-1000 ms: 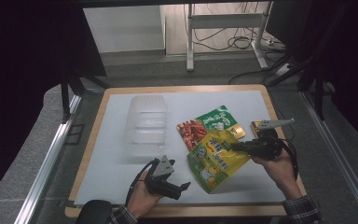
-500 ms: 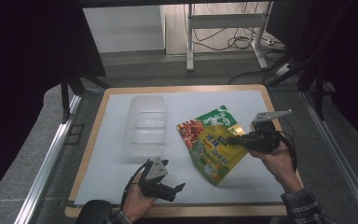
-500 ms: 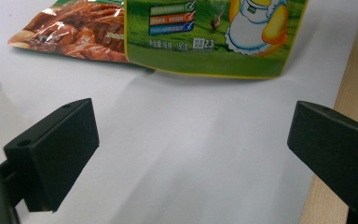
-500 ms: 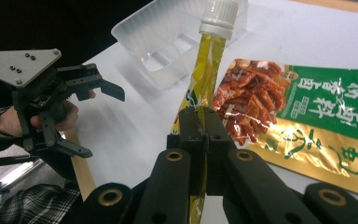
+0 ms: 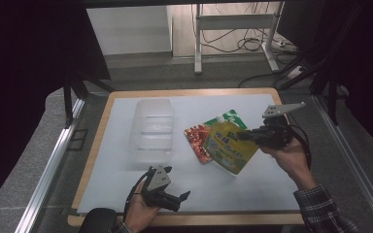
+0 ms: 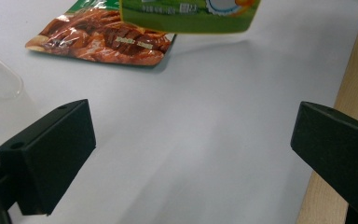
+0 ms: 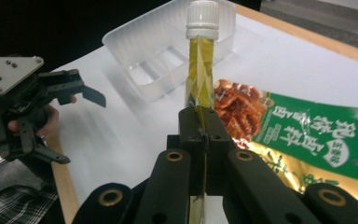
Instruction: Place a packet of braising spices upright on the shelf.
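Yellow-green pouch (image 5: 228, 148) with a white screw cap (image 7: 202, 17) hangs from my right gripper (image 5: 246, 135), whose jaws are pressed together on the pouch's thin edge; in the right gripper view the flat side seam runs straight up between the two black jaws to the cap. From above I see the pouch held over the right half of the white mat (image 5: 272, 182), its lower corner tilted down toward me and its body lying partly across the two packets beneath it. One of those is a green packet (image 7: 317, 135) with white lettering, lying flat on the mat; the other is a red-brown snack packet (image 6: 100, 42), also flat, with its near edge poking out from under the pouch on the left.

My left gripper (image 5: 179, 196) sits low at the near edge of the mat, well apart from the pouch. Its jaws have just been opening and now stand wide apart with nothing between them; in the left gripper view I see just bare mat between the two black pads (image 6: 51, 154).

A clear plastic tray (image 5: 153, 131) with compartments stands on the mat's left half, just beside the red-brown packet and apart from both grippers. The mat lies on a wooden board (image 5: 97, 131).
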Action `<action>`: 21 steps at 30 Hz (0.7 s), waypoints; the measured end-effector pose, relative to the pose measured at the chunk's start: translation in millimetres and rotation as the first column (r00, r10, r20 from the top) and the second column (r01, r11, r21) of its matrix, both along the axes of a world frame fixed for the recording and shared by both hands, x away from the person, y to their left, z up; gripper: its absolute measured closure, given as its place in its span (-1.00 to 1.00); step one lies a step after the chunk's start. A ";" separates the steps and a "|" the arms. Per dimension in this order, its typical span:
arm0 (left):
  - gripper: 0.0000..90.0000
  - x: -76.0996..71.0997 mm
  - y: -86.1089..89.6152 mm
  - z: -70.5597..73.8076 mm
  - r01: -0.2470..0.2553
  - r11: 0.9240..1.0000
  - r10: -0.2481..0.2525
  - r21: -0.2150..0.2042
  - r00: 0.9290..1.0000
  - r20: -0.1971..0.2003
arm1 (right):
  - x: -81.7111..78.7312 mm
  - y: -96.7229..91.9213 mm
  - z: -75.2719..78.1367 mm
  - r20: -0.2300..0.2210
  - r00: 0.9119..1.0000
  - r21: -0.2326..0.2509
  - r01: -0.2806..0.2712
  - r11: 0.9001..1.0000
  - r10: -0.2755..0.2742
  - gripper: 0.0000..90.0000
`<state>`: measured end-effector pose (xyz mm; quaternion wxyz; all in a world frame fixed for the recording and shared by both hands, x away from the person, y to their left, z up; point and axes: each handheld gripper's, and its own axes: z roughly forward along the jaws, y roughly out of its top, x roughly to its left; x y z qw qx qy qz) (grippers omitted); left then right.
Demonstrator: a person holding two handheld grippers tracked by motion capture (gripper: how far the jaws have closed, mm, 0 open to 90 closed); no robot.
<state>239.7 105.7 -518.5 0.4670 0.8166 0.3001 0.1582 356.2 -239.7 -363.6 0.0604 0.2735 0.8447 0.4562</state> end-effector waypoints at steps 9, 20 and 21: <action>-1.00 -4.3 0.2 -2.1 0.012 1.000 -0.012 0.025 1.000 0.018 | 17.2 4.9 5.2 0.001 1.000 0.019 -0.005 1.000 0.005 0.98; -1.00 -7.7 6.2 -1.7 -0.019 1.000 0.018 0.015 0.999 0.027 | 36.3 19.0 8.1 0.011 1.000 0.035 -0.013 0.999 0.013 0.98; -1.00 -7.6 6.6 -1.9 -0.018 1.000 0.017 0.014 1.000 0.024 | 38.1 20.8 8.9 0.016 1.000 0.034 -0.014 0.999 0.013 0.98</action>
